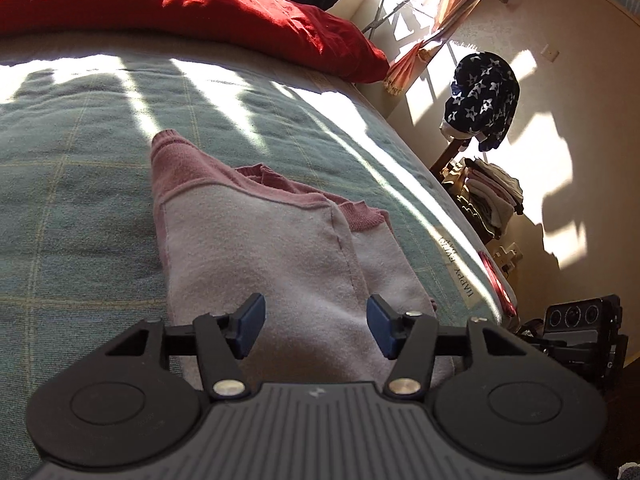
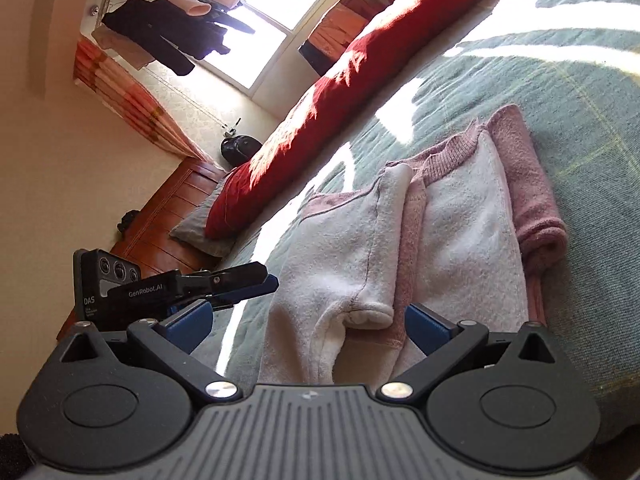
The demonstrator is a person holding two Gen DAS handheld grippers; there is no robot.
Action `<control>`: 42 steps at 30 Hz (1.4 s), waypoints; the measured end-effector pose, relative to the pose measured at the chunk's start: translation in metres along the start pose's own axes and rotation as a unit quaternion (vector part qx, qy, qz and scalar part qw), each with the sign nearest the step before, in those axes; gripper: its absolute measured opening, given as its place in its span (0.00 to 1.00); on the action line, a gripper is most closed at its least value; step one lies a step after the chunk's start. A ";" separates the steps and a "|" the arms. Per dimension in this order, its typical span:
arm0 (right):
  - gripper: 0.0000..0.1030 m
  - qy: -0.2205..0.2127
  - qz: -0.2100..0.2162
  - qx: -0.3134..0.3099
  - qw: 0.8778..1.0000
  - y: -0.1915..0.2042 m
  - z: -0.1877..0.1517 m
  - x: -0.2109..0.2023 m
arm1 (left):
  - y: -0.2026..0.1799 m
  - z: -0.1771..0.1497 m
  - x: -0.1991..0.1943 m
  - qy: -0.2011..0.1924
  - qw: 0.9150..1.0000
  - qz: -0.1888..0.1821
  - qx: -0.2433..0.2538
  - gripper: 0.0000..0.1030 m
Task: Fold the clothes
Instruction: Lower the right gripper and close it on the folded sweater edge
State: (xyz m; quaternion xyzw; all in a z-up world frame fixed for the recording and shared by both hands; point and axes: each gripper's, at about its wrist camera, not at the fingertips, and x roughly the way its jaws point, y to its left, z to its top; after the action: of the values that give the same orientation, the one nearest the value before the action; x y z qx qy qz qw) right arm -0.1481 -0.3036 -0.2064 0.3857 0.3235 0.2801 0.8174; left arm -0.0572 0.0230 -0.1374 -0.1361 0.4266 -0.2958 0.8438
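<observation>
Both tongs mine: left tongs (image 1: 316, 326) agape, empty; right tongs (image 2: 306, 322) wider apart, empty. Pink sweatshirt (image 1: 256, 240) on bed (image 1: 76, 184), sleeves folded inward, narrow bundle; likely poised over near hem.

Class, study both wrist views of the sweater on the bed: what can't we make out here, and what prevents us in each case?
- Near hem of the pink sweater: both views, covered by each gripper's body.
- Bed label: left view, small and upside down, text only partly readable.
- Window: right view, overexposed.
- Right gripper: open above the sweater; contact with the cloth unclear.
- Left gripper: open; contact likewise unclear.
</observation>
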 end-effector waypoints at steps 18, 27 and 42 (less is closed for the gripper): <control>1.00 0.055 0.007 0.003 0.998 -0.008 0.038 0.072 | 0.042 -0.020 0.000 -0.027 0.999 0.019 -0.005 0.74; 1.00 0.062 0.057 0.023 0.996 -0.015 0.043 0.081 | 0.063 -0.026 0.001 -0.028 0.999 0.012 -0.023 0.75; 0.45 0.080 -0.051 -0.012 0.995 -0.021 0.038 0.086 | 0.075 -0.036 -0.010 -0.031 0.999 0.016 -0.036 0.75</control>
State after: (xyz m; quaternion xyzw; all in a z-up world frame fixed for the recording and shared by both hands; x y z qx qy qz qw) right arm -0.0612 -0.2712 -0.2321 0.3354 0.4042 0.2717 0.8064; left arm -0.0623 0.0897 -0.1889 -0.1682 0.4129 -0.2625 0.8557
